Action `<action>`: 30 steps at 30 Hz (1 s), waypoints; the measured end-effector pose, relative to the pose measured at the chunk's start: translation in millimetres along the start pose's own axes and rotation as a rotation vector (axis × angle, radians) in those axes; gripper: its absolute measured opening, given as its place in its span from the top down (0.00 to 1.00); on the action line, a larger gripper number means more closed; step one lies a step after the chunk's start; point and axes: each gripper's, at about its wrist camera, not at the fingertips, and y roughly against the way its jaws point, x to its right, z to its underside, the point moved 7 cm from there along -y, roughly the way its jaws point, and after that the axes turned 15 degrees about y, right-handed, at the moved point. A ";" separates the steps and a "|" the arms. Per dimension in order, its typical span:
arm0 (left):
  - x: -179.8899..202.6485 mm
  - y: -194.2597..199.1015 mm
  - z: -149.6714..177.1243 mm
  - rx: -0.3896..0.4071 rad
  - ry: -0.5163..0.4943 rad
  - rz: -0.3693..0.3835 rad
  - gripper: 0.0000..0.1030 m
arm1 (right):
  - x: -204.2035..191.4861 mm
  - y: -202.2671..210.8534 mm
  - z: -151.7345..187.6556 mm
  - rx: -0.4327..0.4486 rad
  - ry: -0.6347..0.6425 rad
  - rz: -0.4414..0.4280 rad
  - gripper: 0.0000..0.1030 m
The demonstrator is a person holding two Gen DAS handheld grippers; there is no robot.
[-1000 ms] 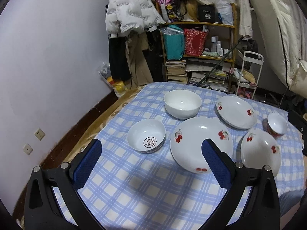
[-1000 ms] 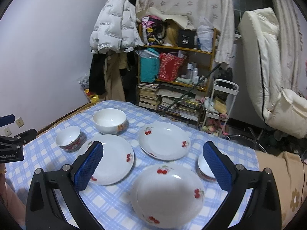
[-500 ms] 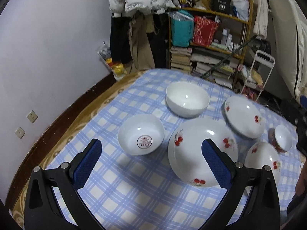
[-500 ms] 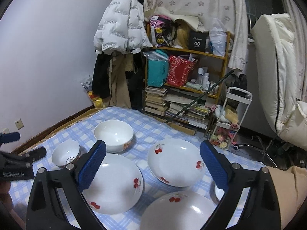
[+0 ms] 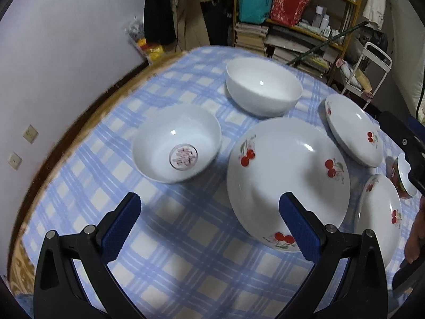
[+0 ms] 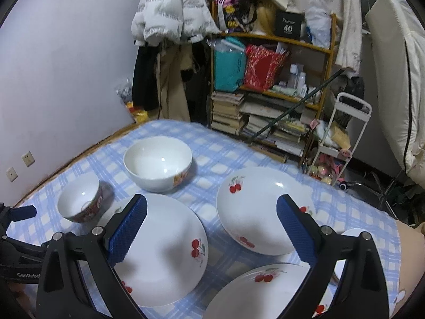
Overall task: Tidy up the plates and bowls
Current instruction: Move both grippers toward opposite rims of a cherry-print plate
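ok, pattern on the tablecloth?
Blue and white check tablecloth; clearest in the left wrist view.

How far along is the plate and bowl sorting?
Done: nothing stacked. Three cherry plates and the bowls all lie separate on the checked cloth.
In hand: nothing; left hand-held gripper and right hand-held gripper hover open.
Left: all stacking.

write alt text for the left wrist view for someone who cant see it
The open left gripper hovers over a blue checked tablecloth, facing a small bowl beside a large cherry plate. A plain white bowl sits behind them.
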 end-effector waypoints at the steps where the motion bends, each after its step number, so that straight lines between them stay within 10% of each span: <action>1: -0.5 -3.2 1.7 -0.010 0.006 0.000 0.01 | 0.2 -6.5 2.5 -0.010 -0.003 -0.008 0.01; 30: 7.7 -60.4 18.8 -0.144 -0.028 -0.013 0.01 | -16.9 -78.0 43.9 -0.161 -0.050 -0.132 0.11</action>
